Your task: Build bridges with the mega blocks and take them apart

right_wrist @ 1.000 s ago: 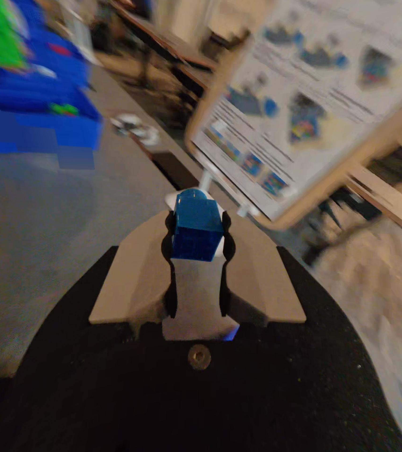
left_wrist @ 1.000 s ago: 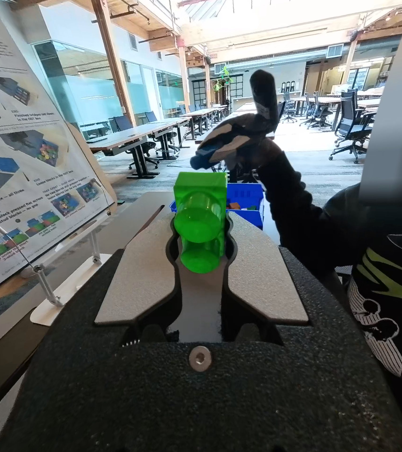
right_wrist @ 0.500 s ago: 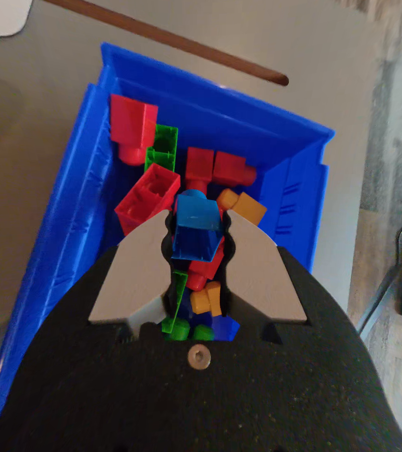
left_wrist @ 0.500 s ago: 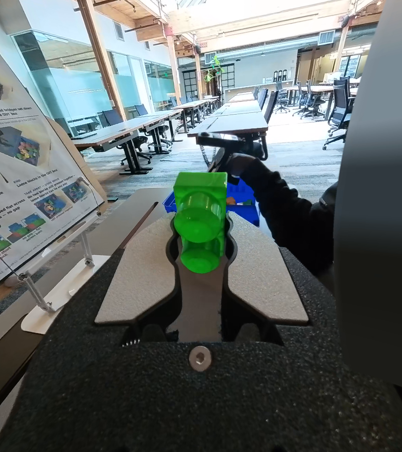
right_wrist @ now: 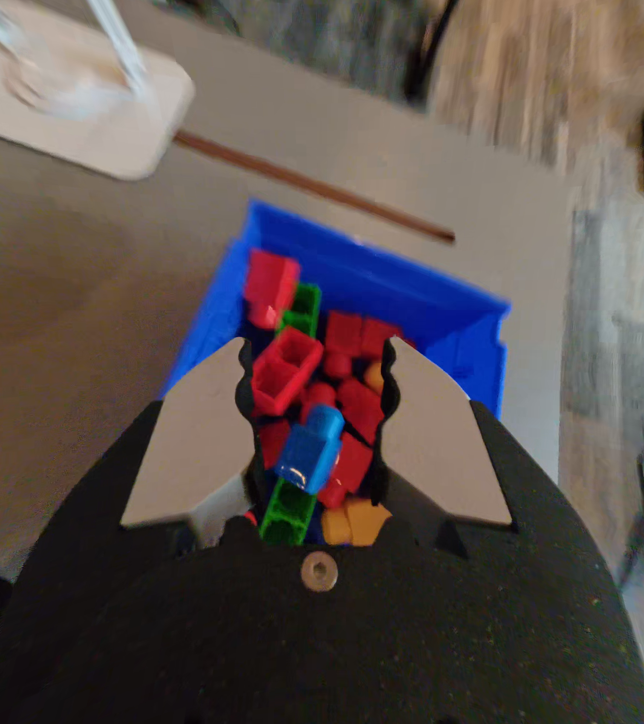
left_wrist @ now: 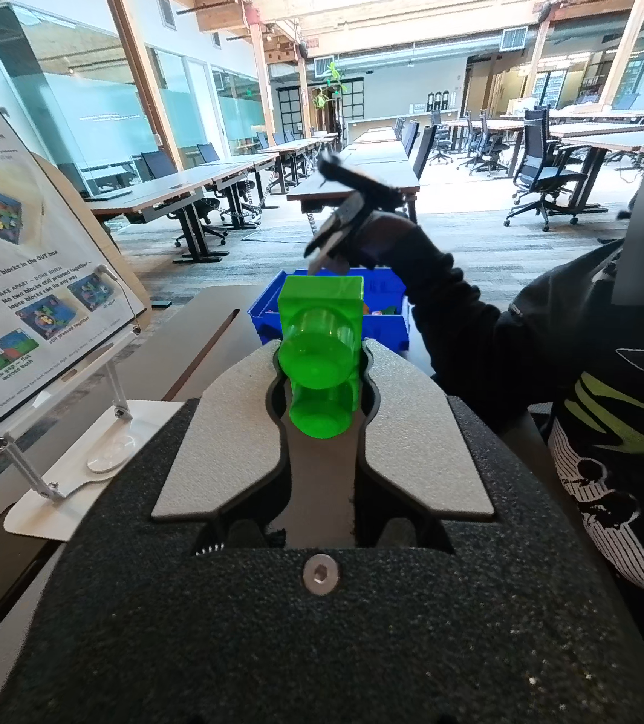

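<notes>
My left gripper (left_wrist: 321, 352) is shut on a green block (left_wrist: 320, 348), held above the table with its studs toward the camera. Beyond it stands a blue bin (left_wrist: 385, 325); the right gripper (left_wrist: 336, 239) hovers over it in a gloved hand. In the right wrist view my right gripper (right_wrist: 314, 344) is open above the blue bin (right_wrist: 465, 344). A small blue block (right_wrist: 310, 446) lies loose between the jaws over several red, green and orange blocks in the bin.
An instruction sheet on a white stand (left_wrist: 89, 462) is at the left of the table; its base shows in the right wrist view (right_wrist: 77, 129). A person's dark sleeve (left_wrist: 480, 344) crosses the right side. A dark slot (right_wrist: 312, 184) runs in the tabletop behind the bin. Tip to tip, the grippers are about 45 cm apart.
My right gripper swung over the blue bin, opened and let the small blue block go into it. My left gripper kept hold of the green block and barely moved.
</notes>
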